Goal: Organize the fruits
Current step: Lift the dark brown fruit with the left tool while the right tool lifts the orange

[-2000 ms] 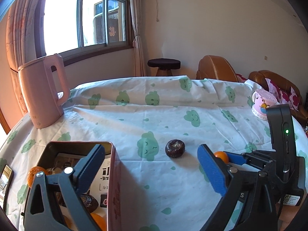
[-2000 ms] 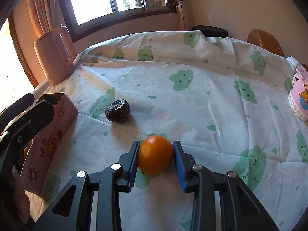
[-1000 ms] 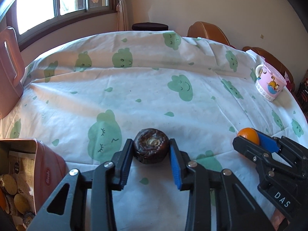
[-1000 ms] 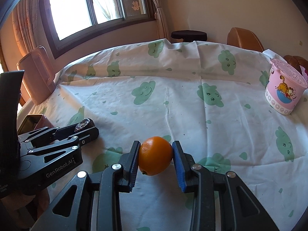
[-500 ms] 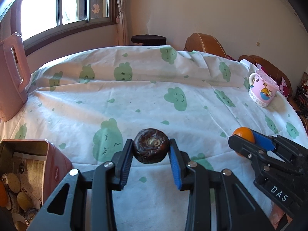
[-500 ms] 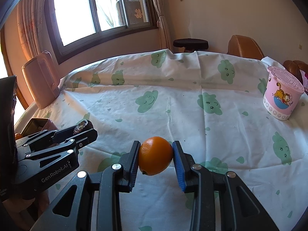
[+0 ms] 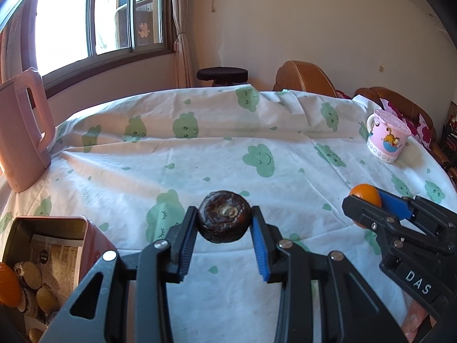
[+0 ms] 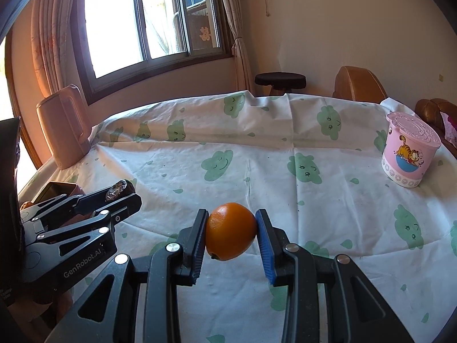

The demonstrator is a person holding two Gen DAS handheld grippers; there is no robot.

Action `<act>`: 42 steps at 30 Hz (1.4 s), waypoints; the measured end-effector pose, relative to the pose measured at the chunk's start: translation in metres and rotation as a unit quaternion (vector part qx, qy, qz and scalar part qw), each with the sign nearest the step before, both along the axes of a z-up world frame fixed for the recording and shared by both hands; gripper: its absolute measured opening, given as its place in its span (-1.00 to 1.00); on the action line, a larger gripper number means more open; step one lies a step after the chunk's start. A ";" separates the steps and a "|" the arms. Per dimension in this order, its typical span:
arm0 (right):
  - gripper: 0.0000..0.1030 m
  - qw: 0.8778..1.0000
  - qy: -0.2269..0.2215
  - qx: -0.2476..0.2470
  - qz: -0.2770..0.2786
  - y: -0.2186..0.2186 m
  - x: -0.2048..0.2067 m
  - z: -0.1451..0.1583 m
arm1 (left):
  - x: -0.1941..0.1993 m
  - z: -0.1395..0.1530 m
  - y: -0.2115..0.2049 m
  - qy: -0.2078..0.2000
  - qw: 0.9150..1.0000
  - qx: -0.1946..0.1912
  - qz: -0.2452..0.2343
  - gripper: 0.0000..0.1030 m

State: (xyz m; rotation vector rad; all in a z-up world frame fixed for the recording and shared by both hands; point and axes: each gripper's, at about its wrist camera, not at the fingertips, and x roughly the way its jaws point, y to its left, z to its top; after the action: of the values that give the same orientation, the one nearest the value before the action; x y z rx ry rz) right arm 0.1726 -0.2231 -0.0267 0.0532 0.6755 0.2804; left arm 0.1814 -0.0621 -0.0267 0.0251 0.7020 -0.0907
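Note:
My left gripper (image 7: pixel 224 220) is shut on a dark brown wrinkled fruit (image 7: pixel 224 219) and holds it above the tablecloth. It also shows in the right wrist view (image 8: pixel 118 193) with the dark fruit (image 8: pixel 118 189) between its fingers. My right gripper (image 8: pixel 230 232) is shut on an orange (image 8: pixel 230 231), lifted off the cloth. It shows at the right of the left wrist view (image 7: pixel 368 200) with the orange (image 7: pixel 365 193). A pink open tin box (image 7: pixel 91 237) at lower left holds an orange and round pieces.
A pink kettle (image 7: pixel 21 131) stands at the left edge of the table. A pink cartoon cup (image 7: pixel 387 135) stands at the right; it also shows in the right wrist view (image 8: pixel 408 150). A stool (image 7: pixel 222 74) and brown chairs (image 7: pixel 305 78) stand behind the table.
Both grippers have risen with their fruits; the left one closed on the dark fruit two seconds ago and lifted it. The views now tilt up toward the window and wall.

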 end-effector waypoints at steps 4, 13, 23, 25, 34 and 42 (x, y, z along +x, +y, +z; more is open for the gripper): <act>-0.30 1.000 -0.009 0.001 -0.001 -0.001 -0.002 0.002 | -0.003 0.002 0.001 -0.009 1.000 0.001 0.001 -0.26; -0.30 1.000 -0.031 -0.001 -0.004 -0.002 -0.009 0.007 | -0.009 0.006 0.003 -0.026 1.000 -0.002 0.004 -0.26; -0.30 0.999 -0.050 -0.002 -0.008 -0.003 -0.014 0.011 | -0.014 0.010 0.004 -0.043 0.999 -0.004 0.007 -0.26; -0.30 0.999 -0.053 -0.003 -0.009 -0.003 -0.015 0.011 | -0.015 0.010 0.004 -0.046 0.999 -0.004 0.008 -0.26; -0.30 0.998 -0.069 -0.005 -0.011 -0.003 -0.022 0.014 | -0.019 0.012 0.005 -0.057 0.998 -0.005 0.011 -0.26; -0.30 0.996 -0.083 -0.008 -0.015 -0.002 -0.026 0.017 | -0.024 0.015 0.005 -0.069 0.998 -0.006 0.013 -0.26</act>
State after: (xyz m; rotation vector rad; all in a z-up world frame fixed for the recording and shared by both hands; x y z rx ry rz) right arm 0.1462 -0.2254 -0.0102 0.0250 0.5116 0.2488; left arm 0.1576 -0.0571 -0.0121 0.0112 0.5642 -0.0669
